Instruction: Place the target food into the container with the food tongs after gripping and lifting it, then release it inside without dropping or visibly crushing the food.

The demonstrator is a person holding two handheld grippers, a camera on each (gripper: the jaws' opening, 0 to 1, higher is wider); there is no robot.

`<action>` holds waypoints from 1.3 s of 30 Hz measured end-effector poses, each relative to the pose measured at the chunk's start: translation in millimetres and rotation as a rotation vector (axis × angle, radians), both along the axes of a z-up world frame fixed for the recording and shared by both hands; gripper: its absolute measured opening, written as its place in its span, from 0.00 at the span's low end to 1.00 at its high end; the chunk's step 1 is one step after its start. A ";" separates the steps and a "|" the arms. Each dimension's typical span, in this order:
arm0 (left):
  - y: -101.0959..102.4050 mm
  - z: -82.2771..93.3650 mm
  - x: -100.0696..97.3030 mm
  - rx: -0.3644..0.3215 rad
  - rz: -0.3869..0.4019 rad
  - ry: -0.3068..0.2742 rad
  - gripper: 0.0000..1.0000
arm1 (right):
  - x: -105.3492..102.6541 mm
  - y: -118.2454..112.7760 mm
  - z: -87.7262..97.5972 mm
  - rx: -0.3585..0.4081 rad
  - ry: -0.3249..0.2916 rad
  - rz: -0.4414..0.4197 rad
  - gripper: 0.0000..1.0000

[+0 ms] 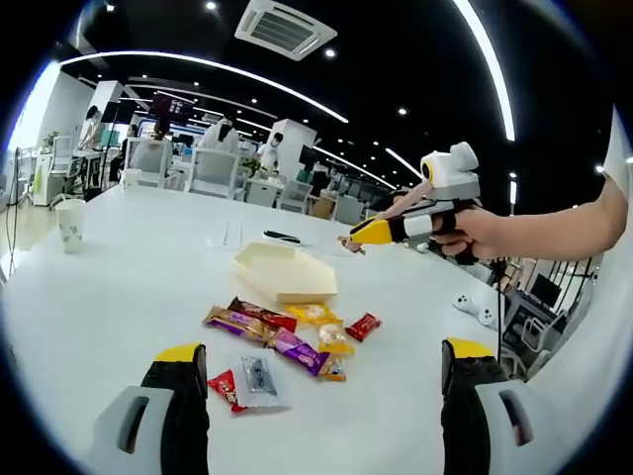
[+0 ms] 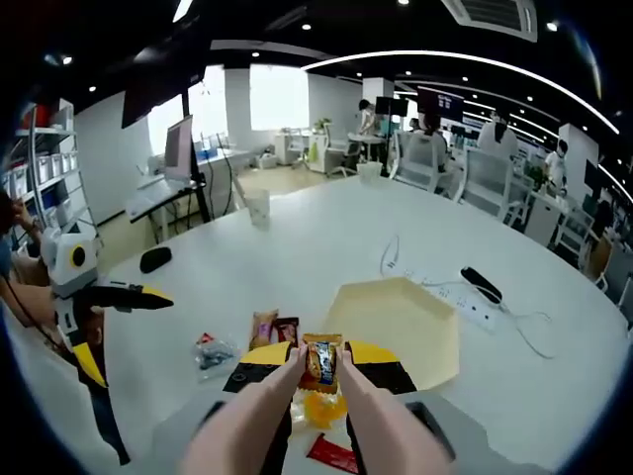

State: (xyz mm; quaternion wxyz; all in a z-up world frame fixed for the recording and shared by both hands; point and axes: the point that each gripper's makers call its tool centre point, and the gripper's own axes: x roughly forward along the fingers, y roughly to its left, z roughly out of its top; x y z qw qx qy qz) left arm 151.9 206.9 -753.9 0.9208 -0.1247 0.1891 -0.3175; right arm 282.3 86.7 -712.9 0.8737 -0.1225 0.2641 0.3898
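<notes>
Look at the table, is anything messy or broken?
Nothing looks broken or spilled. Wrapped snacks lie in a loose heap on the white table beside the empty container. The tongs pinch one orange packet, which isn't visibly squashed.

Ahead of your tongs (image 2: 321, 368), the container (image 2: 396, 327) lies open-topped with bare table (image 2: 326, 247) around its near edge; a power strip (image 2: 450, 292), cable and 1 paper cup (image 2: 259, 208) stand beyond it.
</notes>
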 end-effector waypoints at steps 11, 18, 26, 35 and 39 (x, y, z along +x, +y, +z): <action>6.7 0.5 -0.5 0.000 -0.014 0.018 0.99 | 20.8 -21.2 8.6 -0.015 -0.025 -0.073 0.19; 1.6 -0.2 -9.2 0.000 -0.036 0.023 0.99 | 27.2 -20.0 11.3 -0.012 -0.028 -0.090 0.19; 2.9 2.3 -15.5 -0.017 -0.011 0.017 0.99 | 39.6 -19.2 25.4 -0.042 -0.054 -0.062 0.19; 2.8 2.6 -20.0 -0.034 0.010 0.011 0.99 | 55.6 -17.1 33.2 -0.074 -0.066 -0.037 0.19; -0.1 -0.7 -21.2 -0.042 0.007 0.029 0.99 | 63.3 -14.0 36.3 -0.086 -0.073 -0.026 0.19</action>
